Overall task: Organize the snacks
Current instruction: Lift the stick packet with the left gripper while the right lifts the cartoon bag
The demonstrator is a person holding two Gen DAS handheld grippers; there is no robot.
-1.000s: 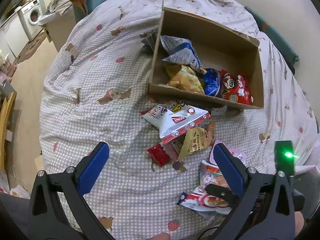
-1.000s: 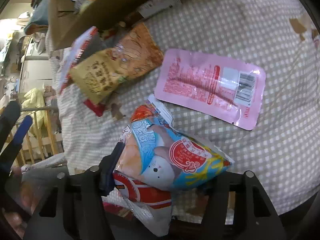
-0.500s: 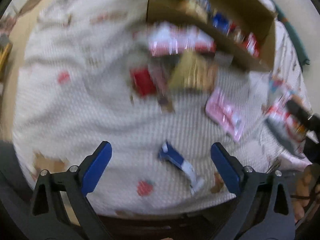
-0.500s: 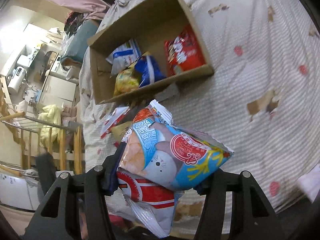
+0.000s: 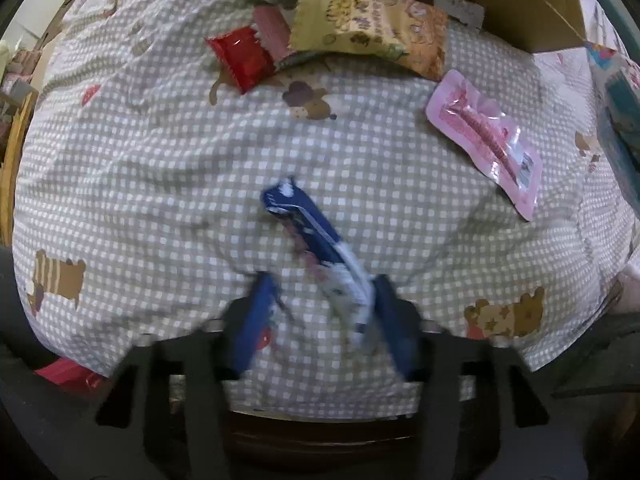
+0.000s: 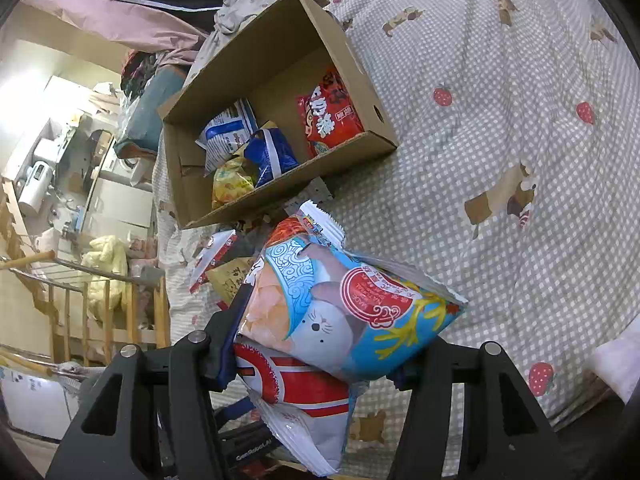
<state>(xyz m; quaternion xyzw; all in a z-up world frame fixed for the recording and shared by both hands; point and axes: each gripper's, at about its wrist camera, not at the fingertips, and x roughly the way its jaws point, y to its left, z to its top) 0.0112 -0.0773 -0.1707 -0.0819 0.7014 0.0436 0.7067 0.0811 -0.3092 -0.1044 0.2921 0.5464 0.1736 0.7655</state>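
Note:
My left gripper is low over the checked bedspread, its blurred blue fingers partly closed around the near end of a blue and white snack stick lying on the cloth; a gap still shows on the left side. My right gripper is shut on two snack bags, a blue and orange seal bag over a red and white bag, held above the bed. The cardboard box with several snacks inside lies ahead of it.
A pink flat packet, a tan bag, a red packet and the box corner lie beyond the left gripper. Wooden railing and room clutter lie past the bed's left edge.
My left gripper dropped down and forward to the blue stick and its fingers narrowed around it. My right gripper lifted the two bags off the bed and faces the box.

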